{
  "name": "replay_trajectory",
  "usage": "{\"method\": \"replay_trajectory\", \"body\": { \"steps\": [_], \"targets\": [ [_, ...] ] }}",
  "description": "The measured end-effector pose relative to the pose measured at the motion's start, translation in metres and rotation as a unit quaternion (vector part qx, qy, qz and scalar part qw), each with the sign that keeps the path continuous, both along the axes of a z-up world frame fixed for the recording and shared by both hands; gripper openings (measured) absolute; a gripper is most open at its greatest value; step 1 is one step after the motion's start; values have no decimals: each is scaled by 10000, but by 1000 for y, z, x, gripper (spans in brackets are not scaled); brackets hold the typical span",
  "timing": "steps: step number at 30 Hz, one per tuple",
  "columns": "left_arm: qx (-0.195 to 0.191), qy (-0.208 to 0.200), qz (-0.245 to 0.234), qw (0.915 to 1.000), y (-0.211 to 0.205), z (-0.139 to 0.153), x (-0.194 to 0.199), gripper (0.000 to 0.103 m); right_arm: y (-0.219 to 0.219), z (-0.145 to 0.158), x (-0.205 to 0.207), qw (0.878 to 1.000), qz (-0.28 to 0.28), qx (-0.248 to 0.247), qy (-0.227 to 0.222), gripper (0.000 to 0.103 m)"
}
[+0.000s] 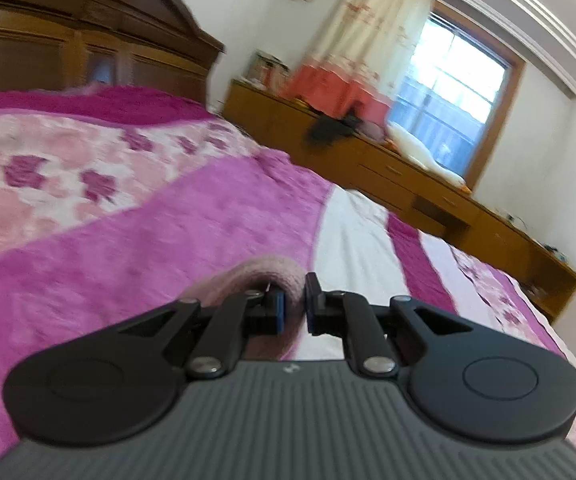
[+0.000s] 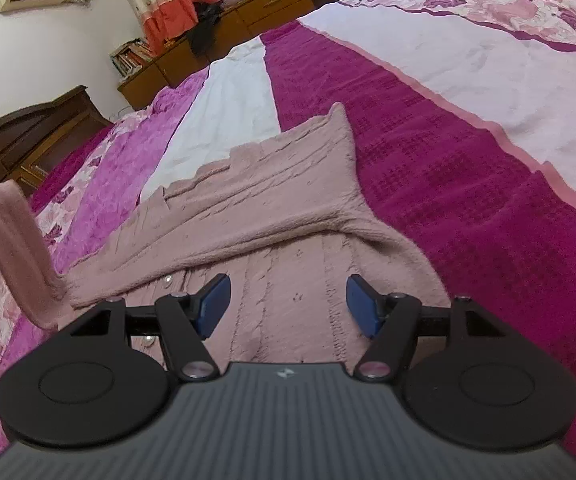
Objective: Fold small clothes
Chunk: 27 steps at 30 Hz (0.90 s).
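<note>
The pink knitted sweater (image 2: 288, 216) looks soft, thick and limp, light enough for one pinch to lift a part of it, and likely to sag and drag the rest along rather than hold any shape. Its fuzzy knit should grip the pads well, so slipping seems a small risk; stretching or pulling the laid part out of line is the greater one. The sleeve ends, hem corners and shoulder seams look like the best places to take hold, since a pinch in the middle of the body would only bunch it

The left hand-held gripper (image 1: 294, 306) is pressed together on a band of the pink knit, seemingly the sleeve (image 2: 20, 248), which in the right wrist view rises as a raised strip from the sweater's left side. The right hand-held gripper (image 2: 288, 306) is spread wide and empty, hovering over the sweater's body with nothing between its pads

The sweater lies on the bed (image 2: 468, 184), across a dark magenta stripe and a white one of the bedspread, well in from the far edge that runs along the wooden cabinets (image 1: 408, 184). It is dusty pink with cable ribs running down the front, small buttons near the near end, and one flap already lying across its body with a stepped, uneven edge
</note>
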<state>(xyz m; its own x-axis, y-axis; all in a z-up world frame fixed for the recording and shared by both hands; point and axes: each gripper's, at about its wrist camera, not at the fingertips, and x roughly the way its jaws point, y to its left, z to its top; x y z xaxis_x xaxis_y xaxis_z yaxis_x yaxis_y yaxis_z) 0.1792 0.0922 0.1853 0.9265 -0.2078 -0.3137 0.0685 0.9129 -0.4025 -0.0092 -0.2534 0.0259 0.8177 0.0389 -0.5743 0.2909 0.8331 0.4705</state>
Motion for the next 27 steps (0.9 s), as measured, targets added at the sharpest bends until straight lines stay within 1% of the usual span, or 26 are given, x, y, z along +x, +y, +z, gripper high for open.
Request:
{"method": "replay_trajectory", "body": {
  "steps": [5, 11, 14, 15, 19, 20, 21, 22, 24, 26, 27],
  "targets": [
    [68, 260, -514, 9983, -48, -21, 5, 12, -8, -2, -2, 10000, -30, 49, -1, 71],
    [448, 749, -929, 9918, -93, -68, 14, 12, -14, -5, -4, 9999, -64, 96, -54, 71],
    [557, 1096, -1118, 9861, -105, -98, 17, 12, -14, -7, -5, 9999, -44, 110, -59, 71],
    [549, 1201, -1199, 9840, -106, -107, 21, 14, -14, -7, -5, 9999, -36, 108, -63, 71],
    [572, 1683, -1463, 9732, -113, -136, 19, 15, -13, -8, -5, 10000, 12, 45, -65, 71],
    [575, 1798, -1501, 9705, -114, -141, 19, 17, -12, -9, -5, 10000, 22, 30, -64, 71],
    [593, 1925, -1514, 9677, -114, -145, 18, 28, -12, -9, -4, 10000, 28, 22, -63, 71],
    [613, 1989, -1502, 9665, -113, -147, 16, 33, -11, -9, -4, 10000, 29, 21, -62, 71],
    [671, 1983, -1498, 9663, -108, -149, 9, 51, -11, -8, -3, 10000, 42, 20, -60, 71],
    [790, 1973, -1480, 9659, -105, -148, 3, 60, -11, -8, -3, 10000, 61, 10, -49, 71],
    [871, 1970, -1497, 9650, -102, -146, -2, 60, -11, -7, -2, 10000, 72, 7, -45, 71]
  ]
}}
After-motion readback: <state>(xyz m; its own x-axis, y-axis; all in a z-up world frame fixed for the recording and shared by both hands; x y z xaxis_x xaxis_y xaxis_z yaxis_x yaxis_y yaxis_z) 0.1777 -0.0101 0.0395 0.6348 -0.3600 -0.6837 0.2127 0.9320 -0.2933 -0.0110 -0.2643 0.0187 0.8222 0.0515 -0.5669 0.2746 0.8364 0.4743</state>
